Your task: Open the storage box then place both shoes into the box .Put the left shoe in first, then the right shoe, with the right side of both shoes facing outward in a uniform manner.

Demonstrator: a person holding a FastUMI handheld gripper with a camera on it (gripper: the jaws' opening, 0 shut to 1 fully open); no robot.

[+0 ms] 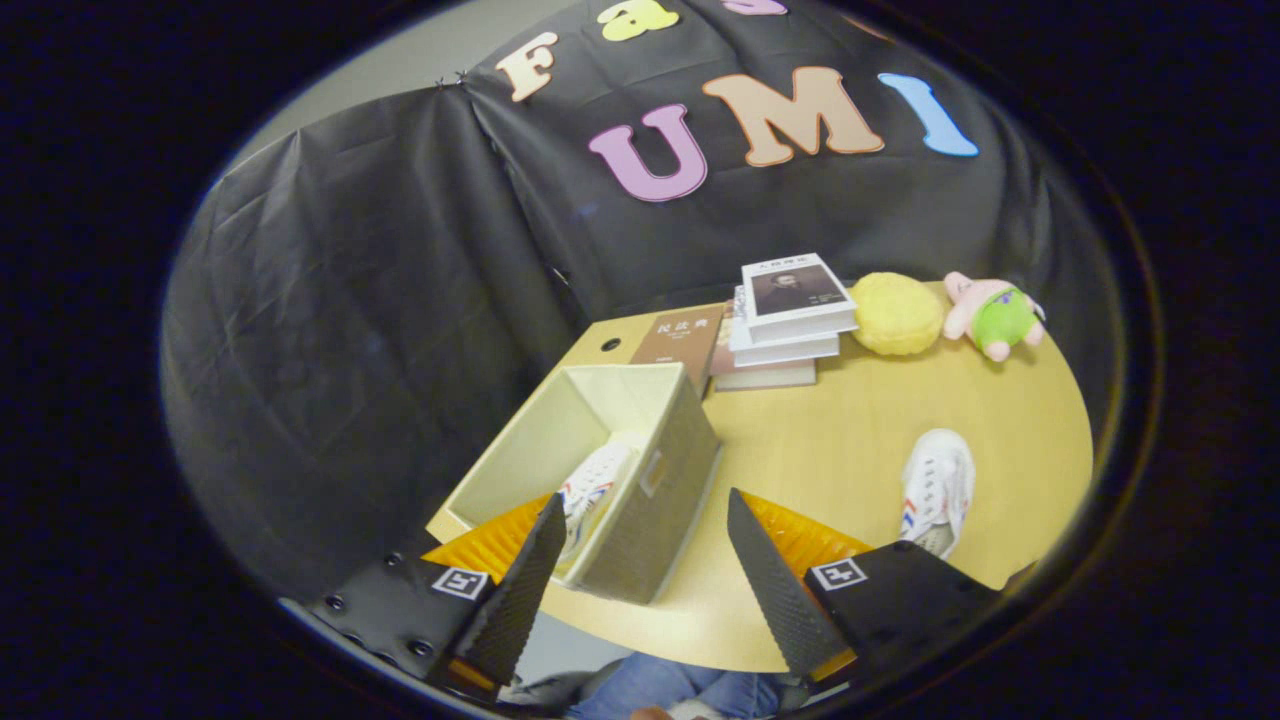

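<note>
In the gripper view, the gripper (640, 560) is held above the near edge of the table (900, 420), tilted so that the whole scene leans, and its two fingers (520, 590) stand spread wide apart with nothing between them but air and the near corner of the storage box (650, 520). The box is open at the top, a fabric-sided bin with a pale lining, standing on the wooden table just ahead of the fingers and partly between them. Inside it lies one white shoe (595, 490) with coloured stripes on its side, leaning against the box's near wall just beside the left finger's tip. The second white shoe (938, 490) rests on the bare table outside the box, well apart from it, just beyond the right finger's base, with its laces facing up. Farther back on the table stands a stack of books (785, 320), with a brown book (680, 340) lying flat beside it, then a yellow round cushion (895, 313) and a pink and green plush toy (993, 315). Below the fingers, under the table's edge, a person's blue-trousered legs (670, 690) show.
</note>
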